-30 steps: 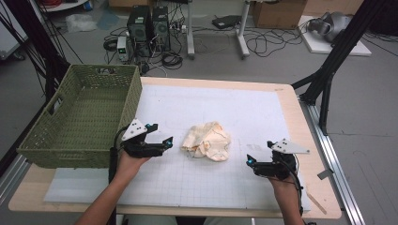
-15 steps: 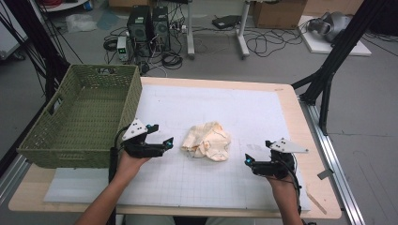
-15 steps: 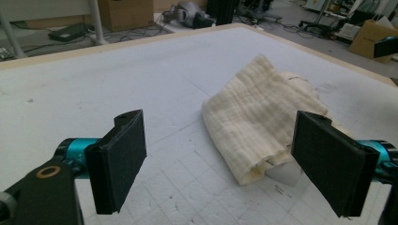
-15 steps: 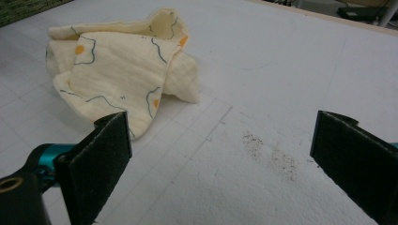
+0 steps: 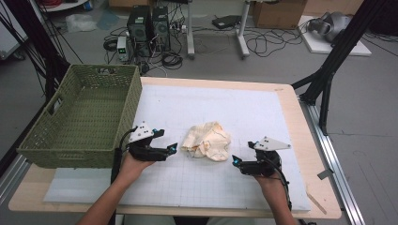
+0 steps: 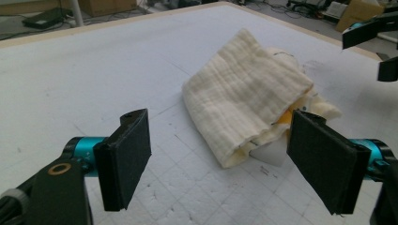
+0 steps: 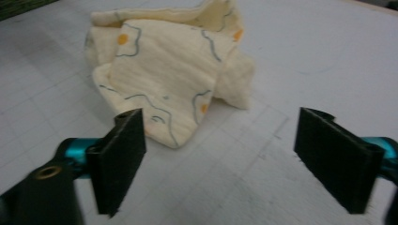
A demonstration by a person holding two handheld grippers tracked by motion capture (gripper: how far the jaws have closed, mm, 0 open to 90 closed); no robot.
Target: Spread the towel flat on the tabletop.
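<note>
A crumpled cream-coloured cloth with a yellow and grey printed pattern (image 5: 207,140) is lying near the middle of the white gridded foam mat (image 5: 244,108) that is covering the pale wooden table (image 5: 307,140).

The left gripper (image 5: 173,149) is resting in the person's left hand (image 5: 133,164), just to the left of the cloth, with its tips pointing right toward it. In the left gripper view its two black jaws are standing wide apart with nothing between the pads; the cloth (image 6: 244,98) is lying just beyond them, folded edge toward the camera.

The right gripper (image 5: 234,162) is sitting in the person's right hand (image 5: 270,180), at the near right of the cloth, with its tips pointing left. Its jaws are likewise spread wide and are gripping nothing; in the right gripper view the cloth (image 7: 169,70) is lying ahead of the left-hand pad, apart from both pads.

A green woven rectangular basket (image 5: 70,154) is standing at the left edge of the table, beside the left gripper.
</note>
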